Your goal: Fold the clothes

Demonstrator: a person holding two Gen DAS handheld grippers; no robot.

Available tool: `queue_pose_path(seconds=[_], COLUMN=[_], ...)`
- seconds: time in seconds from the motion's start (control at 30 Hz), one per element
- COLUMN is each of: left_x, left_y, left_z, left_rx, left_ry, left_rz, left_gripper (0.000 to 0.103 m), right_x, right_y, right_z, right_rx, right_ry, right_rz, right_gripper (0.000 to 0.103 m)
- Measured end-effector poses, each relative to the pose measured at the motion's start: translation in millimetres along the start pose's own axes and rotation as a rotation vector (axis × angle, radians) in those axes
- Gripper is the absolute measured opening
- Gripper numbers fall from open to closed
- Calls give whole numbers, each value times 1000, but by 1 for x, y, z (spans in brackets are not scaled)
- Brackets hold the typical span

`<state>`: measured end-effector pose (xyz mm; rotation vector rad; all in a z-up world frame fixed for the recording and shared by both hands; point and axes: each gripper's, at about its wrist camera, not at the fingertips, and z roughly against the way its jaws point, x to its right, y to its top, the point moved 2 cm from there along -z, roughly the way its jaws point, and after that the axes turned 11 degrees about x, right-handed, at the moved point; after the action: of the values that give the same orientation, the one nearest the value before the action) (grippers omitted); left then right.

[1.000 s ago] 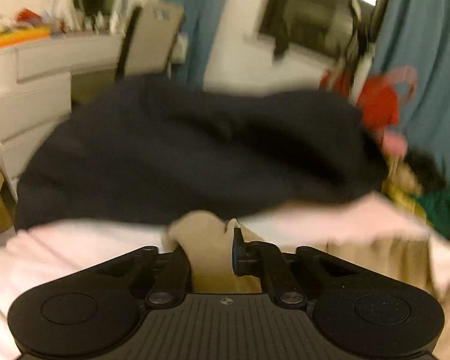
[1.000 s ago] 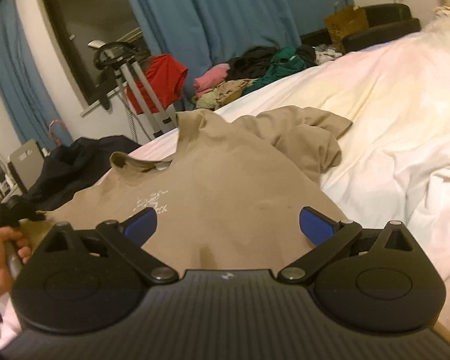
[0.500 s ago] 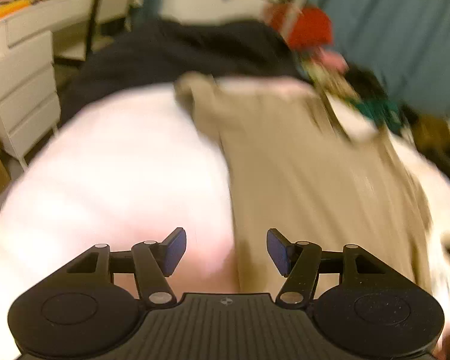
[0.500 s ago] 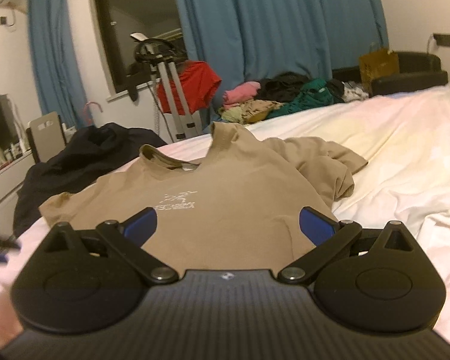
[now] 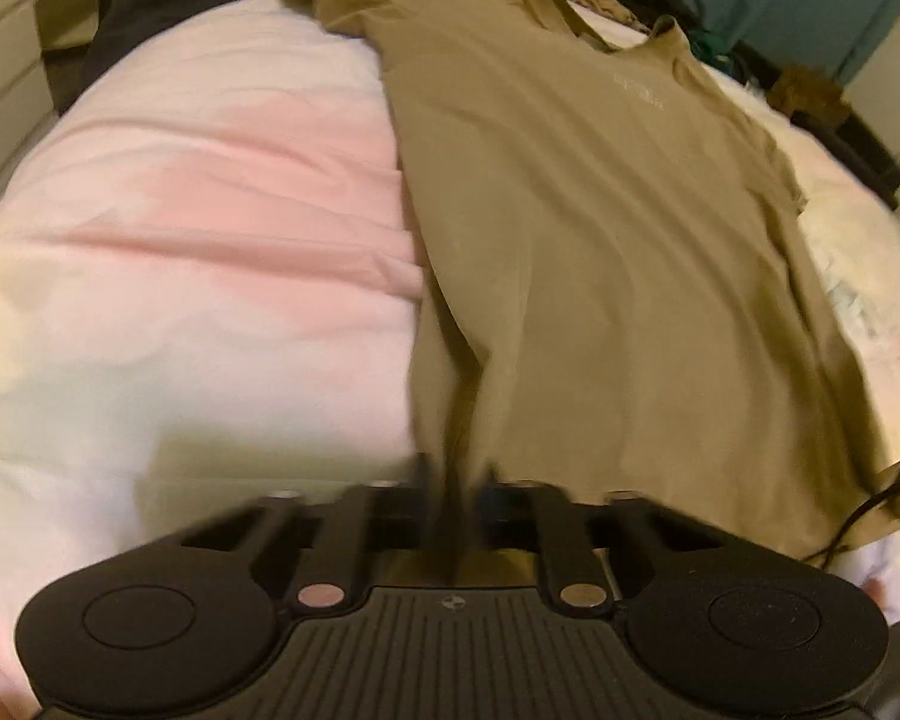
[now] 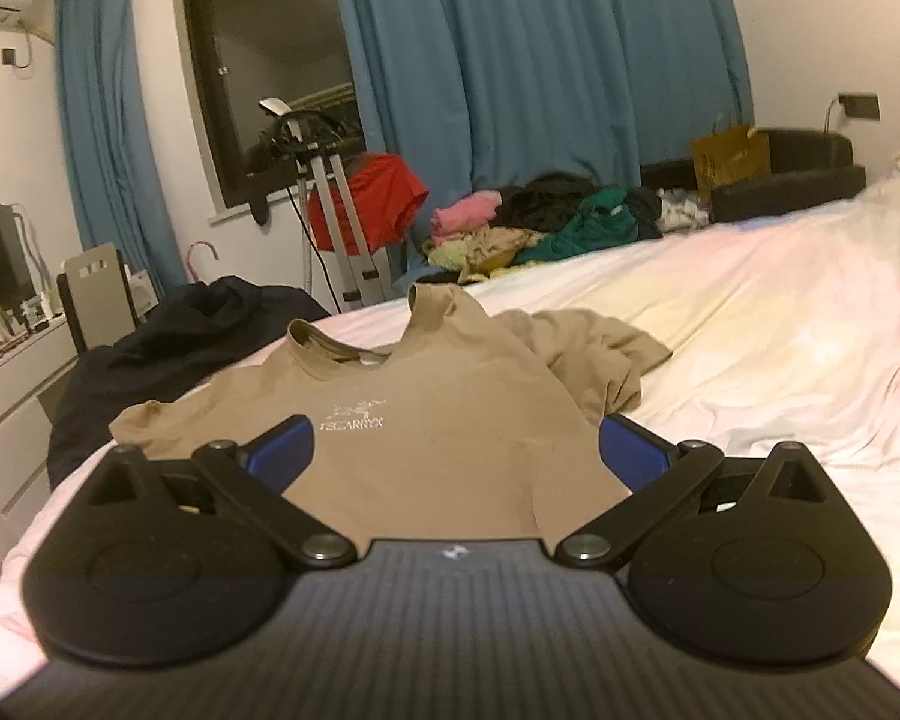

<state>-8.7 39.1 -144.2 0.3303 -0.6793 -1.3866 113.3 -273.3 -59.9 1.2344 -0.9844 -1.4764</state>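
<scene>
On duvet [image 5: 222, 228]: soft tan tee [image 5: 600, 252]

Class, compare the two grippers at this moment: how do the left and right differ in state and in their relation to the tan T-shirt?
The left gripper is shut, blurred, pinching the tan T-shirt at its hem; the right gripper is open and sharp, holding nothing, with the shirt lying between its blue fingers. Both point over the same shirt on the bed.
</scene>
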Motion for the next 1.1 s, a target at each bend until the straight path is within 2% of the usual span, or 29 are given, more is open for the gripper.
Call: queue_pose_path(seconds=[0.07,0.13,0.27,0.37,0.4,0.47,0.5,0.53,0.67,0.73,0.83,0.93,1.1], left_x=[-17,-31,-37,-38,-38,-35,-32,-31,-11,4,30,60,91], left_y=[5,30,29,26,24,23,23,24,37,48,69,93,110], left_z=[10,-1,-7,-5,1,12,18,25,39,43,40,17,-14], left_rx=[-3,-20,-32,-3,19,70,98,129,224,293,390,452,519], left_ry=[-30,-3,72,84,92,107,115,120,151,147,117,81,37], left_rz=[64,112,107,78,59,24,9,-4,-78,-100,-141,-174,-186], left_gripper=[5,2,3,6,9,26,44,55,67,84,89,96,99], right_x=[-2,-4,-9,-9,-9,-9,-10,-10,-10,-10,-8,-3,14], right_y=[-1,-2,0,2,2,3,4,6,10,12,15,16,21], right_z=[4,5,3,5,6,8,9,9,11,12,14,13,2], right_rx=[0,-2,12,18,20,26,30,34,51,62,68,71,56], right_ry=[4,9,24,34,37,38,38,41,53,57,59,53,39], right_rz=[10,20,39,33,31,35,36,32,24,25,20,3,-49], right_gripper=[103,103,103,103,103,103,103,103,103,103,103,103,103])
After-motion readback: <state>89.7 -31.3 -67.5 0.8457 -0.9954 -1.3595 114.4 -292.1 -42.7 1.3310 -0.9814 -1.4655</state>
